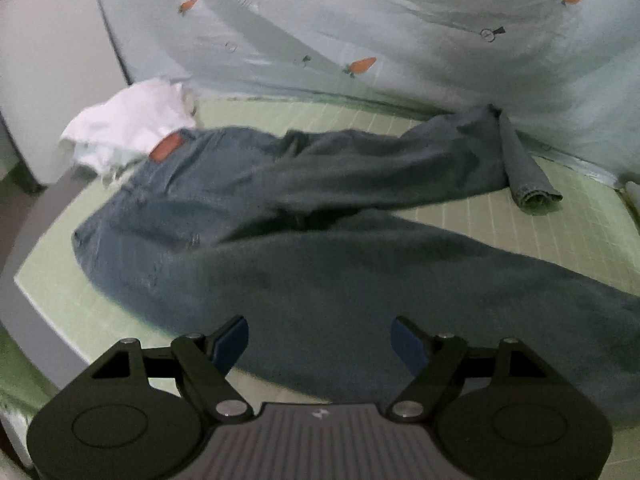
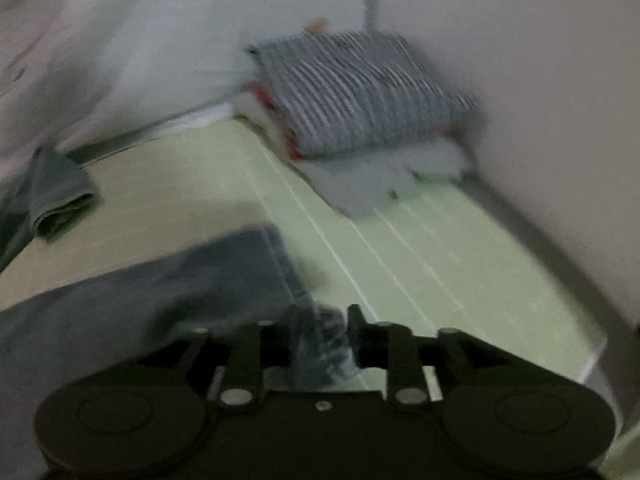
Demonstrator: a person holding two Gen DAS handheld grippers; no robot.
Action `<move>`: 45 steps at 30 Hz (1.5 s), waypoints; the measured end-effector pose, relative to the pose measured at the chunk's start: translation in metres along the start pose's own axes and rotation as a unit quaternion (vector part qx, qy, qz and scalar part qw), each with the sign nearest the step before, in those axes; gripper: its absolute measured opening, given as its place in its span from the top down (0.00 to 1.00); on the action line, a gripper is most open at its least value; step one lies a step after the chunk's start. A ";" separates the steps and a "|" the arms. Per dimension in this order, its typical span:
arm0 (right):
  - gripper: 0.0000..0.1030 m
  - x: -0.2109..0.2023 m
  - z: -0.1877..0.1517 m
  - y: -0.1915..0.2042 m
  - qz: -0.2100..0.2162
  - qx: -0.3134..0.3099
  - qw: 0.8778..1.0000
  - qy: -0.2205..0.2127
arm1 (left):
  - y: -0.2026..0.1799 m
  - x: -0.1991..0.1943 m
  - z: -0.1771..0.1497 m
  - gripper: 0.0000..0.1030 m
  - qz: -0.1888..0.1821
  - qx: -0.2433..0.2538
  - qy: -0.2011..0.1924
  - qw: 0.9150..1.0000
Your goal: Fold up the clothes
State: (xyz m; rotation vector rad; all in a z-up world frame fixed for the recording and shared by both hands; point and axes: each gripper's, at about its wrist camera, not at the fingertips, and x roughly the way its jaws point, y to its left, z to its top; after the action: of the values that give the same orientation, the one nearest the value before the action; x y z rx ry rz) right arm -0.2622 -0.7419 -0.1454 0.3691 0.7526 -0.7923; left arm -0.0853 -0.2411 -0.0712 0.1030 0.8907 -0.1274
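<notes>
Denim jeans (image 1: pixel 304 208) sprawl across the green grid mat (image 1: pixel 520 228), legs apart. Your right gripper (image 2: pixel 322 336) pinches one leg's frayed hem, likely to draw it over; your left gripper (image 1: pixel 318 344) hovers open above the near leg. Folded striped clothes (image 2: pixel 360 92) sit stacked in the corner, beneath carrot-print netting (image 1: pixel 360 32).

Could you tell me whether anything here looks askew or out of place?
The jeans lie crooked across the green mat, the far leg's cuff bent sideways against the curtain. A crumpled white garment sits unfolded by the waistband.
</notes>
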 end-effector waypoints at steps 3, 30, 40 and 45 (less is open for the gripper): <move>0.46 0.006 -0.020 -0.017 0.020 0.062 0.997 0.031 | -0.009 -0.006 -0.010 0.23 0.004 -0.004 0.005 1.000; 0.67 0.008 -0.041 -0.059 -0.119 0.054 0.990 0.053 | 0.021 -0.009 -0.016 0.23 0.064 -0.038 0.036 0.997; 0.09 -0.012 -0.025 0.024 -0.101 0.019 0.995 0.009 | 0.116 0.018 0.006 0.21 0.092 -0.115 0.045 0.988; 0.03 -0.029 -0.038 0.097 -0.043 0.003 0.999 0.024 | 0.176 0.049 0.024 0.17 0.091 -0.148 0.056 0.983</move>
State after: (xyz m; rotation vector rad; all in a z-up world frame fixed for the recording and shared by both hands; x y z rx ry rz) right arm -0.2204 -0.6422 -0.1482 0.3647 0.8144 -0.8690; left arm -0.0093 -0.0739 -0.0878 -0.0864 0.9977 0.1833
